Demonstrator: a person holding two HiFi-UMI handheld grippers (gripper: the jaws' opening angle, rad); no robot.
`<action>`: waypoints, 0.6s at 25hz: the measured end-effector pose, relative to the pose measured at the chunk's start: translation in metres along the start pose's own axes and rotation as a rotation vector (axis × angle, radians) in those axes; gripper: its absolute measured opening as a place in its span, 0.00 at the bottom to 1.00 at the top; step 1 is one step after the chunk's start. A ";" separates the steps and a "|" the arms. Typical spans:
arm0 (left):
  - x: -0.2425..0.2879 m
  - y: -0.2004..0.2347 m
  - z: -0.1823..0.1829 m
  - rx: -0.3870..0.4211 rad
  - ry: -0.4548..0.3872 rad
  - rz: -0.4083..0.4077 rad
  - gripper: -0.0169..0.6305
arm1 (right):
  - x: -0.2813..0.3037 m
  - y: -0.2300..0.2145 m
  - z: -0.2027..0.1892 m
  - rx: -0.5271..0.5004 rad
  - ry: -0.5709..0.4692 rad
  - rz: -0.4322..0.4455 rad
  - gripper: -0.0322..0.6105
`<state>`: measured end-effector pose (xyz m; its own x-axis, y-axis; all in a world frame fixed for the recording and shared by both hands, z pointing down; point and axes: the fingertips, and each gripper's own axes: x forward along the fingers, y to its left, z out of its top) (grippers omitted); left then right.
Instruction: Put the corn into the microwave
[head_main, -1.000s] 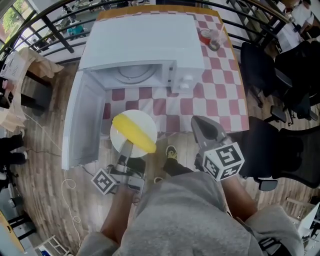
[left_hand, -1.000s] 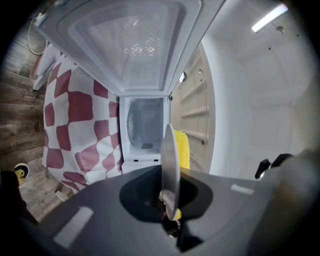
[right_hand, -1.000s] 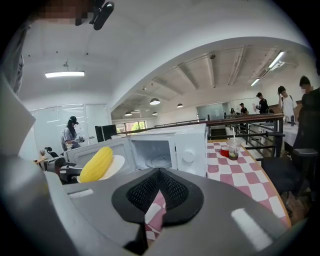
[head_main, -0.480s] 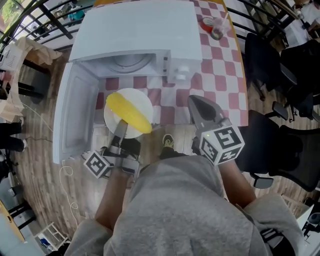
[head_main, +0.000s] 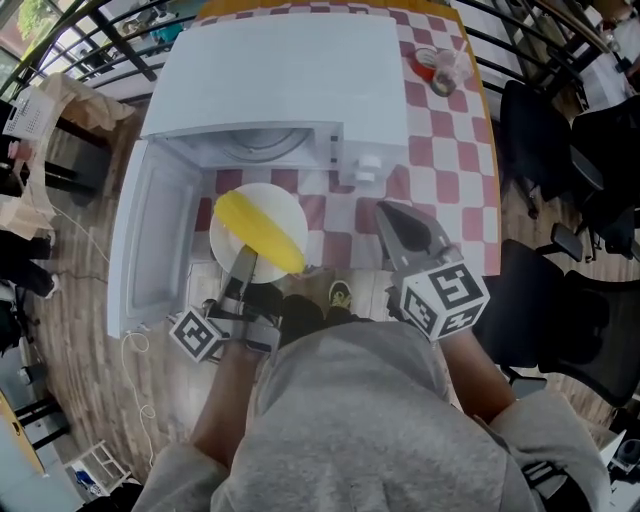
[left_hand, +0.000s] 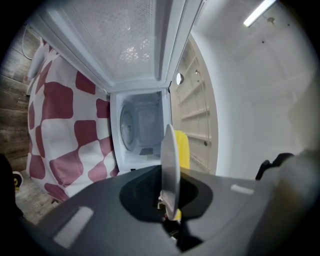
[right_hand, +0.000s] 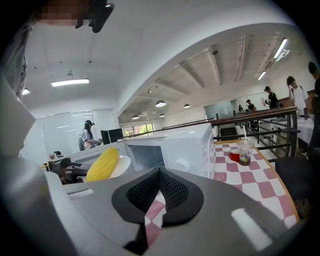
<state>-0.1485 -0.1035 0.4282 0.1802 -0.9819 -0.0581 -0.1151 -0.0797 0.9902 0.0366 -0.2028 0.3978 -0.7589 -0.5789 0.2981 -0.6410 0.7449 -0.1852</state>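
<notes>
Yellow corn (head_main: 262, 232) on plate (head_main: 282, 200) clenched by left tongs (head_main: 245, 263), nearer microwave (head_main: 280, 80); right tongs (head_main: 388, 212) closed

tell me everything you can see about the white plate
The white plate is round, smooth and plain; whether it is ceramic or plastic I cannot tell. It is held about level, its near rim pinched between the shut jaws of the left tool. A yellow corn cob lies slantwise across its top. The plate hangs just in front of the open microwave, beside the swung-out door, not yet inside the cavity.
</notes>
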 end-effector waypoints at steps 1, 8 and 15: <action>0.001 0.000 0.001 0.000 -0.002 0.000 0.05 | 0.001 -0.001 0.000 -0.002 0.000 0.003 0.05; 0.010 0.003 0.005 -0.018 -0.018 0.000 0.05 | 0.009 -0.003 0.003 -0.007 0.002 0.011 0.05; 0.017 0.012 0.026 -0.027 -0.016 0.019 0.05 | 0.025 0.005 0.009 -0.011 0.005 0.005 0.05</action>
<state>-0.1717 -0.1251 0.4354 0.1627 -0.9858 -0.0405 -0.0924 -0.0561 0.9941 0.0131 -0.2162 0.3962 -0.7616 -0.5735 0.3017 -0.6357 0.7514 -0.1767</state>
